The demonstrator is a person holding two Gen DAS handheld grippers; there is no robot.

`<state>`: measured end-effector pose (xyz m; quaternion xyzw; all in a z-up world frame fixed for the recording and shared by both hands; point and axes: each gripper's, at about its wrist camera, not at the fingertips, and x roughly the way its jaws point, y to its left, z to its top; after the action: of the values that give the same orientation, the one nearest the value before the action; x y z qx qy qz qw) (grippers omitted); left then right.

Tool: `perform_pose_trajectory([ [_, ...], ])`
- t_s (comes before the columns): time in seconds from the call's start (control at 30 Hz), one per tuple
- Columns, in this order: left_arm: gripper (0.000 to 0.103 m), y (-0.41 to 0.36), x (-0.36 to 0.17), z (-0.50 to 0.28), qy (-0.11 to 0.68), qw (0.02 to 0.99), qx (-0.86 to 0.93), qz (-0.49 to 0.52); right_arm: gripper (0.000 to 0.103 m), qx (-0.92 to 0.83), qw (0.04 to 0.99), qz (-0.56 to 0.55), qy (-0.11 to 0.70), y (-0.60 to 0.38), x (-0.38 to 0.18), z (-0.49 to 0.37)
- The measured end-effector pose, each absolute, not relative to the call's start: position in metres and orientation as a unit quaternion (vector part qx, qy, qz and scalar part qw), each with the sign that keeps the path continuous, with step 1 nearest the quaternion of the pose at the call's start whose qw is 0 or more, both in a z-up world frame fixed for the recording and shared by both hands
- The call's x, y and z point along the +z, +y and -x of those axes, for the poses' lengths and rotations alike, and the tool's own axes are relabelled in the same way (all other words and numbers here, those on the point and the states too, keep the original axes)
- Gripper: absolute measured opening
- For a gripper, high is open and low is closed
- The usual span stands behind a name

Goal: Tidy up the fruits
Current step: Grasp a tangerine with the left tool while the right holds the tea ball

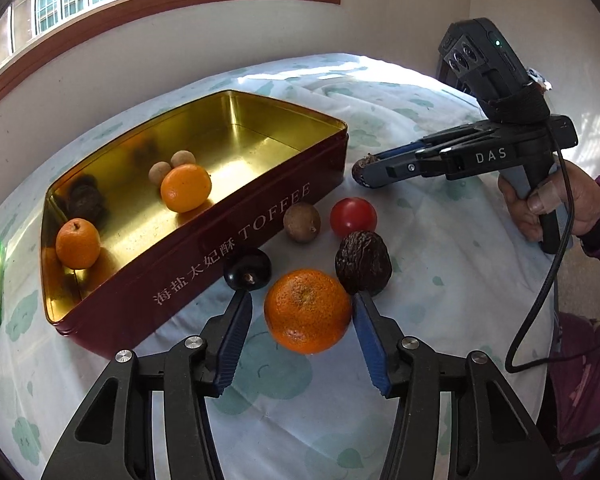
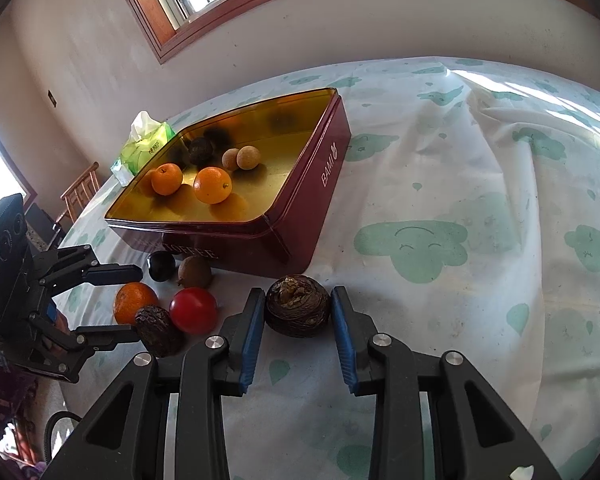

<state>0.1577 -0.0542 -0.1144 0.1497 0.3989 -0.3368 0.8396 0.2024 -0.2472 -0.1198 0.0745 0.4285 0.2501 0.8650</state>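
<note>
A dark red toffee tin point(image 1: 236, 240) with a gold inside holds two oranges point(image 1: 186, 188), two small tan fruits point(image 1: 171, 166) and a dark wrinkled fruit. On the cloth in front lie an orange point(image 1: 308, 310), a dark wrinkled fruit point(image 1: 363, 263), a red tomato point(image 1: 353, 217), a brown fruit point(image 1: 301, 223) and a black plum point(image 1: 247, 269). My left gripper point(image 1: 302, 300) is open around the orange, fingers apart from it. My right gripper point(image 2: 298, 300) is open around a brown wrinkled fruit point(image 2: 297, 310); its fingers stand just off the fruit's sides.
A green tissue pack point(image 2: 144, 146) stands behind the tin's far left corner. The table wears a white cloth with green clouds point(image 2: 440, 208). A wall and window lie behind. A wooden chair point(image 2: 80, 192) stands off the table's left edge.
</note>
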Motion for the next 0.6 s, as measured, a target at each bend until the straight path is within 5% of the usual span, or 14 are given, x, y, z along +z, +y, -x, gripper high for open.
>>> perform_pose_trajectory([
  [0.1,0.051,-0.057,-0.114,-0.157,0.394,0.841,-0.338,-0.149,0.03,0.25,0.865,-0.076,0.428,-0.247,-0.12,-0.203],
  [0.13,0.043,-0.057,-0.115,-0.158,0.399,0.842,-0.331,-0.149,0.03,0.249,0.865,-0.075,0.429,-0.247,-0.12,-0.203],
  [0.6,0.042,0.006,-0.103,-0.138,0.369,0.924,-0.093,0.033,0.03,0.242,0.868,-0.06,0.429,-0.242,-0.119,-0.203],
])
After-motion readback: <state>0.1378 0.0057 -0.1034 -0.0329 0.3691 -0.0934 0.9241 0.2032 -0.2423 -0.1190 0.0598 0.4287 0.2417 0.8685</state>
